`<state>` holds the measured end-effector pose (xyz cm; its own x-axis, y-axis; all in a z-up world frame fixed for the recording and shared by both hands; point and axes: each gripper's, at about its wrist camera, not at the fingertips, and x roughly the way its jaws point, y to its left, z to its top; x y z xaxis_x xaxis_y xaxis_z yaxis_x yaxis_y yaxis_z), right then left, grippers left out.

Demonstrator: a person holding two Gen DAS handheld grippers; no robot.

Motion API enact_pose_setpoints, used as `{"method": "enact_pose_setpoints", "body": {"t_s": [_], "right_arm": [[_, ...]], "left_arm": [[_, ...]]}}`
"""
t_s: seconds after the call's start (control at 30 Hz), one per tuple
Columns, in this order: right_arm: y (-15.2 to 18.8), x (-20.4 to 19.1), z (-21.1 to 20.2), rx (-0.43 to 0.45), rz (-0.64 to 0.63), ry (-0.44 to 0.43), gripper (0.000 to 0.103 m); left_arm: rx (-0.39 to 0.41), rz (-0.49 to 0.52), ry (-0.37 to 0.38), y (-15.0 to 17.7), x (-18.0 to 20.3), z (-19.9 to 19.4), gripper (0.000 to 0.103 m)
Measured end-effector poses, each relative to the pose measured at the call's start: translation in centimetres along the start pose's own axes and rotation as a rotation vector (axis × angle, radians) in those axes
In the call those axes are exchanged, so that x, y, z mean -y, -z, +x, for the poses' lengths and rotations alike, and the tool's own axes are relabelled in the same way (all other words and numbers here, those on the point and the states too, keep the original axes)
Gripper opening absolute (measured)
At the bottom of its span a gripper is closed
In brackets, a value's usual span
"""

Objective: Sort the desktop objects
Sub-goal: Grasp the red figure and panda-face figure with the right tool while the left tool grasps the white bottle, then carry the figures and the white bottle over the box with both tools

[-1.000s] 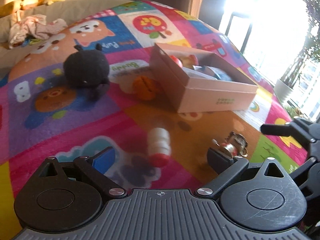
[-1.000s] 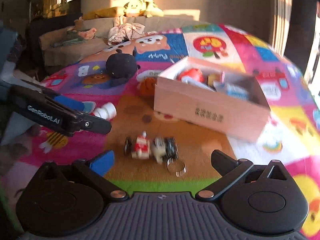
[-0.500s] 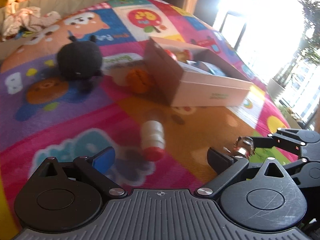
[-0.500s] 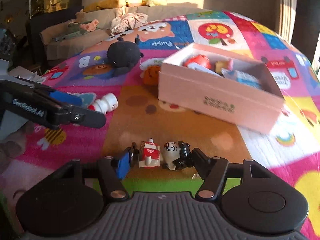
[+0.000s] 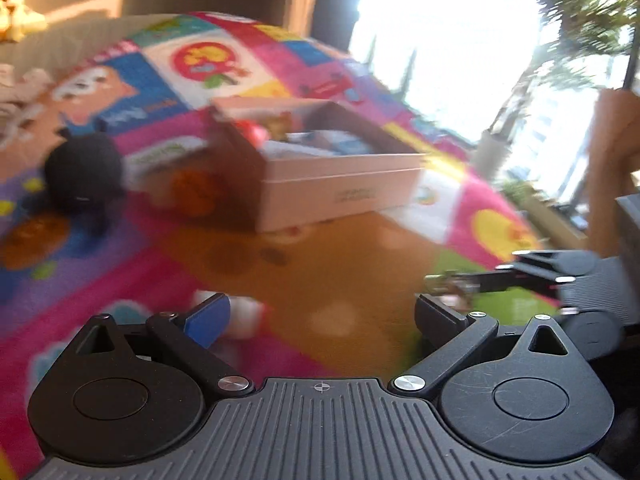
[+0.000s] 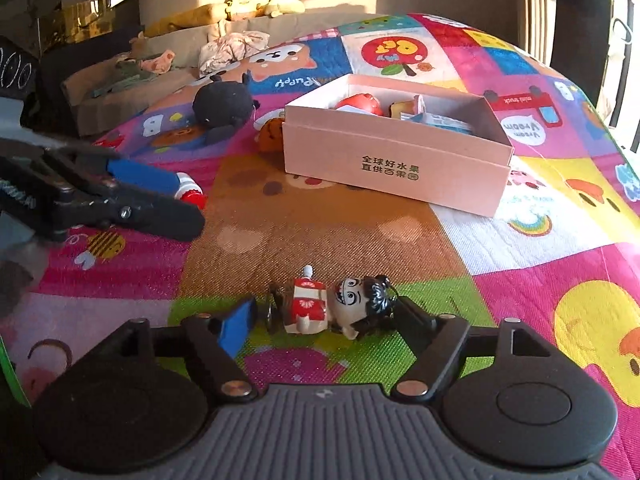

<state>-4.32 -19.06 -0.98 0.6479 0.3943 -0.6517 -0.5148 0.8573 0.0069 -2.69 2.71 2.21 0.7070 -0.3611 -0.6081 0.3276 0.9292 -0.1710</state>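
My right gripper [image 6: 324, 318] is shut on a small doll keychain [image 6: 332, 308] with a red-and-white dress and black hair, held just above the colourful play mat. My left gripper [image 5: 320, 316] is open and empty; a white bottle with a red cap [image 5: 244, 318] lies on the mat right by its left finger. The bottle also shows in the right wrist view [image 6: 190, 188], beside the left gripper's fingers [image 6: 140, 176]. The pink cardboard box [image 6: 396, 168] holding several toys stands ahead, also in the blurred left wrist view [image 5: 340, 192].
A black plush toy [image 6: 224, 106] and an orange toy [image 6: 272, 134] lie left of the box. A sofa with clothes and plush toys [image 6: 240, 36] is behind the mat. The right gripper [image 5: 560, 276] shows at the right of the left wrist view.
My right gripper closed on the doll keychain and lifted it slightly. My left gripper moved forward and down, so the bottle now lies by its left finger; its view is motion-blurred.
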Motion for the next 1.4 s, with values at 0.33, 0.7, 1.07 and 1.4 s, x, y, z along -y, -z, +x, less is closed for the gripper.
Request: {"method": "enact_pose_setpoints", "body": {"t_s": [0.33, 0.7, 1.07, 1.4], "right_arm": [[0.1, 0.0, -0.2, 0.003, 0.003, 0.008, 0.078], [-0.5, 0.1, -1.3, 0.017, 0.005, 0.022, 0.064], [-11.3, 5.3, -12.4, 0.386, 0.011, 0.166, 0.064], [-19.0, 8.8, -0.7, 0.255, 0.134, 0.064, 0.065]], "left_arm": [[-0.043, 0.038, -0.166, 0.0, -1.0, 2.5, 0.07], [-0.013, 0.038, -0.174, 0.9, 0.6, -0.6, 0.048], [0.328, 0.184, -0.171, -9.1, 4.1, -4.7, 0.048], [0.206, 0.08, -0.16, -13.2, 2.2, 7.4, 0.072]]}}
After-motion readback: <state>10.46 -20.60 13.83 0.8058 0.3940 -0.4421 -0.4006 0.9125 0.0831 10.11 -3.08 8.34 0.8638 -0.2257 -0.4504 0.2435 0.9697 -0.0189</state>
